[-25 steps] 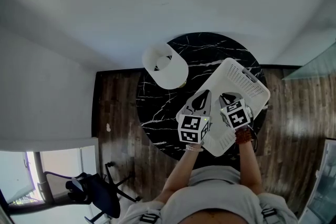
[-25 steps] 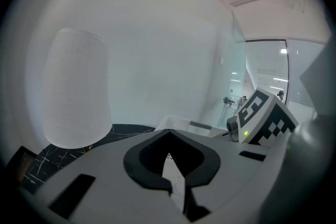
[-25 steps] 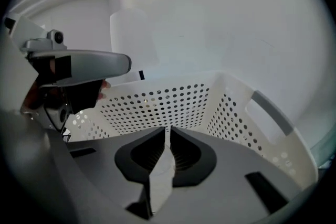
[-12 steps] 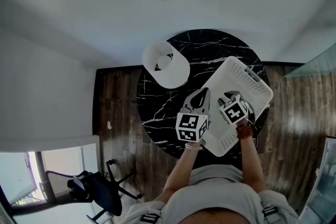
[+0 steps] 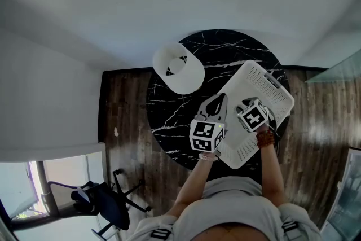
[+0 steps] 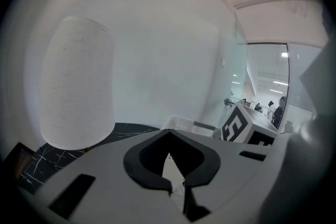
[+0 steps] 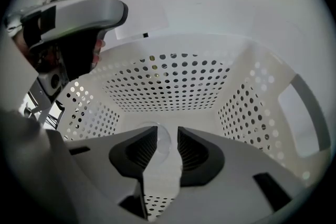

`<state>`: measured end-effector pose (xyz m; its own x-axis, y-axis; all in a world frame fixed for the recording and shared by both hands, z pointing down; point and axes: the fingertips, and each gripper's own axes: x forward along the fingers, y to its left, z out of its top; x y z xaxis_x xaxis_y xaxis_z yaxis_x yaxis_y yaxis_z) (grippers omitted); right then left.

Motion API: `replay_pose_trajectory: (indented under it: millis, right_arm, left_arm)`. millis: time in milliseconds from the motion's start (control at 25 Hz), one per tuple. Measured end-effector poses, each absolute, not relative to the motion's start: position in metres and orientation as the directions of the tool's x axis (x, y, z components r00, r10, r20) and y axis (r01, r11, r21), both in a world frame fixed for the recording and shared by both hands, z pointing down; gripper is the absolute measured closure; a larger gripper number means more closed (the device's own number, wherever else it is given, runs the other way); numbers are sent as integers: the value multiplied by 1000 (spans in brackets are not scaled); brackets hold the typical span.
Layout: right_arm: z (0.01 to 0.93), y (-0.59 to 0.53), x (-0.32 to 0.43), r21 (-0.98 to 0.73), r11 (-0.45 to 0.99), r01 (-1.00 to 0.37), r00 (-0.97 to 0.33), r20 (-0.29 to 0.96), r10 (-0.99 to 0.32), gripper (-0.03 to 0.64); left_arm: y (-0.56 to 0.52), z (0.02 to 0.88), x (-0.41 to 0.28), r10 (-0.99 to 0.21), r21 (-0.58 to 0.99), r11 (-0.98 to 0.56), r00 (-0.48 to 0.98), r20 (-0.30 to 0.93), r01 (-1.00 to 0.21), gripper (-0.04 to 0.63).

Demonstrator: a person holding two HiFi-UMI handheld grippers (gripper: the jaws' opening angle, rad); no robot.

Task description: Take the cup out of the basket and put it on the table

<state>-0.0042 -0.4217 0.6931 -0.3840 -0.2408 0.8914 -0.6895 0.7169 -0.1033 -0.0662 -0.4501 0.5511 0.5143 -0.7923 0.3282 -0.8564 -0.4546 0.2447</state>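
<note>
The right gripper (image 7: 164, 136) pointed steeply down into the white basket (image 7: 168, 81), and its 2 jaws had just been opening and stood wide apart. Between them lay the cup (image 7: 157, 145), clear and showing only as a faint round outline on the basket floor, closer to the left pad; neither pad could be seen pressing on it. The left gripper (image 6: 168, 135) had its jaws drawn together at the tips with nothing between them, and it hung over the black marbled table (image 5: 186, 115) just beside the basket's near left side. In the head view the right gripper's marker cube (image 5: 254, 115) covered the part of the basket where the cup lay, so the cup could not be made out there. The basket's perforated walls hid the table beneath it, and a white lampshade (image 6: 79, 86) blocked much of the left gripper view.
</note>
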Motion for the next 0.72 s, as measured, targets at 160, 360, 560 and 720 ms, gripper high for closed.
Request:
replay_pose_trajectory:
  millis: [160,360,560,720]
  right_arm:
    - [705,-422,-7,-106,734,-671,-366,908,-204,508]
    - [721,-420,-5,-96,748,-656,-318,935,-159,508]
    - [731,-421,-5,-98,746,-658,-301,943,-141,508]
    - [739,-420,-1,-92,743,-663,-270,955,-124,508]
  left_arm:
    - [-450,551,-65,-791,244,-459,518,325,-854,591]
    - [-449,550,-66,-792,245,-458,517,324,-855,591]
    - [-449,550,-66,-792,242,-461,519,321,-854,591]
    - [-449,550,-66,-793,245,-458,518,322,-854,591]
